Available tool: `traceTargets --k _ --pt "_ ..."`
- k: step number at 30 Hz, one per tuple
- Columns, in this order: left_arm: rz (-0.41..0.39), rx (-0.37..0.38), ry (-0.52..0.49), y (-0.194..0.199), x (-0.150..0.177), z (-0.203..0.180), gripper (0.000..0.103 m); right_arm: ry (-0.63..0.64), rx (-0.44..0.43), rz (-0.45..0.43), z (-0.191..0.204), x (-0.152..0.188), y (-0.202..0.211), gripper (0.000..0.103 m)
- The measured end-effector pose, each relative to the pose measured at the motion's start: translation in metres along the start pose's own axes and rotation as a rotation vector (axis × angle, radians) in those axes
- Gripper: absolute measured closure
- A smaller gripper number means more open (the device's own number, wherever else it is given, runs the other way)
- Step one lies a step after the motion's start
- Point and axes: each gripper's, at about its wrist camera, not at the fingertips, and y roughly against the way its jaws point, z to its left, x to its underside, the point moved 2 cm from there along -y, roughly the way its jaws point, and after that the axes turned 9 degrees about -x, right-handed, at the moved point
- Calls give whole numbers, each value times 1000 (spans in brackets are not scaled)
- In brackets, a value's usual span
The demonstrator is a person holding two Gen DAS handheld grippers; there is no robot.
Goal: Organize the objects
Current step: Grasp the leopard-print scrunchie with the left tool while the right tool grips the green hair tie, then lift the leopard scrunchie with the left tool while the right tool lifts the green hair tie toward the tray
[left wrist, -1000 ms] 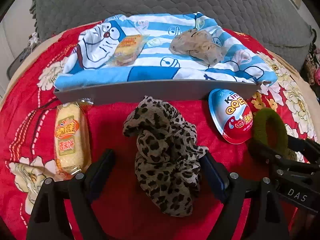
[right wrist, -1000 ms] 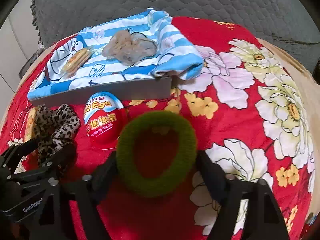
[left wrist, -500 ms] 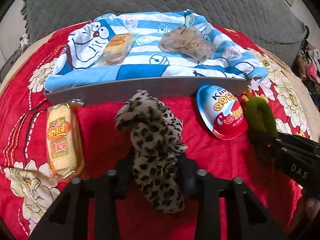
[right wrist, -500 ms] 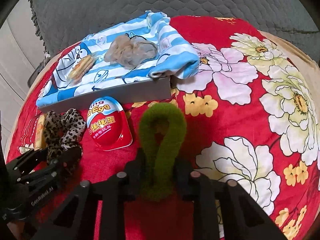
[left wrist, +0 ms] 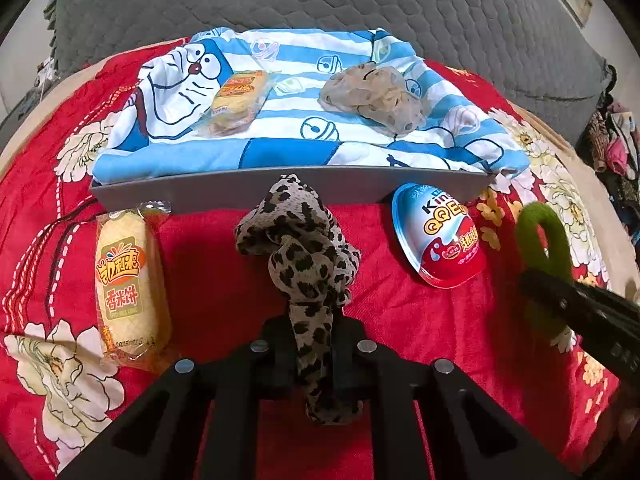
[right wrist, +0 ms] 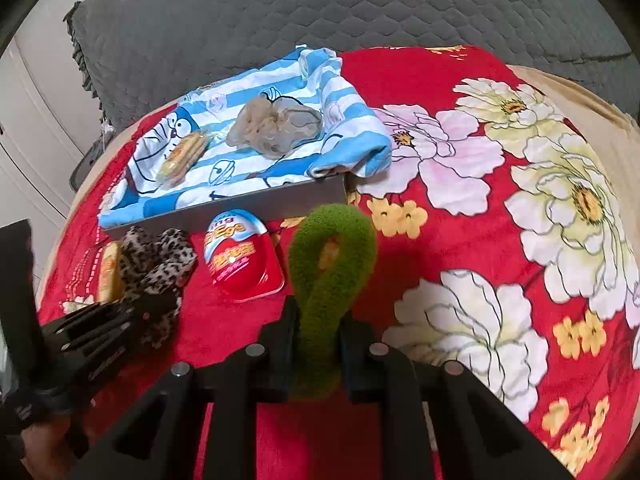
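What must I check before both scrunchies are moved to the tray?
1. Left hand-held gripper shut on the leopard scrunchie: ok.
2. Right hand-held gripper shut on the green scrunchie: ok.
3. Free room on the cloth in the tray, between the snack pack and the beige scrunchie: ok.
4. Egg apart from both scrunchies: ok.
5. Scrunchies lifted off the blanket: cannot tell.

Leopard-print fabric scrunchie: thin, soft cloth. Green fuzzy ring scrunchie: matt plush. Red-and-blue egg-shaped package: glossy plastic. Red floral blanket: velvety. Yellow wrapped snack cake: shiny film.
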Motion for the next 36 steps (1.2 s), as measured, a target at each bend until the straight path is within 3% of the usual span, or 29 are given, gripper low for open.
traceTargets --k 19,36 --pt "-33 -5 -10 25 8 1 93 -4 -88 -18 18 6 16 85" --pt "-115 -27 -24 105 18 -5 93 106 -115 -68 70 26 63 85"
